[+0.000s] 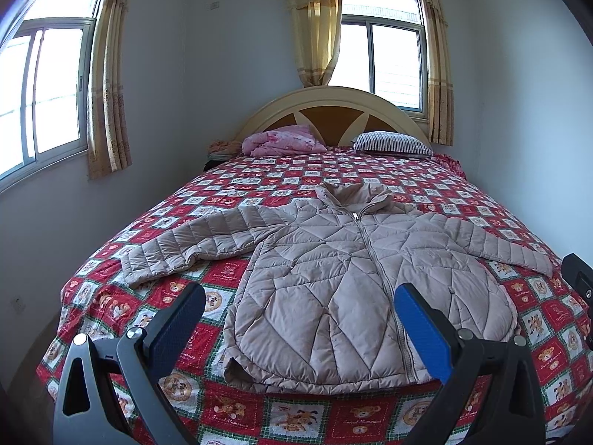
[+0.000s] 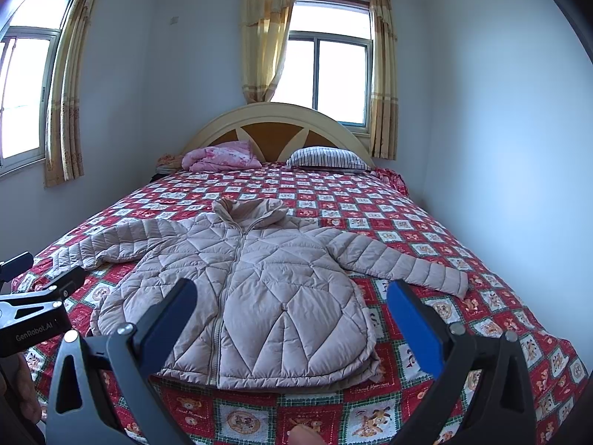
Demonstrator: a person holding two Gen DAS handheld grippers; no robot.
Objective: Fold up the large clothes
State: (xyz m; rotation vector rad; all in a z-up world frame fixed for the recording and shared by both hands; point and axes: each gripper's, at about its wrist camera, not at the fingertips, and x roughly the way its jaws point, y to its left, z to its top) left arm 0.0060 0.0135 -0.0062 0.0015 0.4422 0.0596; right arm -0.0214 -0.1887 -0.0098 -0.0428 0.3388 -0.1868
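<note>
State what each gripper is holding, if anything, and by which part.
Nothing is held. The left gripper and the right gripper are both open, above the near edge of the bed, clear of the beige quilted jacket lying spread flat.

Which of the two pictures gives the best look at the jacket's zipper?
The left wrist view: the zipper runs unobstructed from collar almost to hem on the jacket, its pull visible near the collar. In the right wrist view the zipper is fainter, and its lower part passes close to the right gripper's dark finger.

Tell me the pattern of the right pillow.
Dark and white stripes on the pillow, clearest in the right wrist view.
</note>
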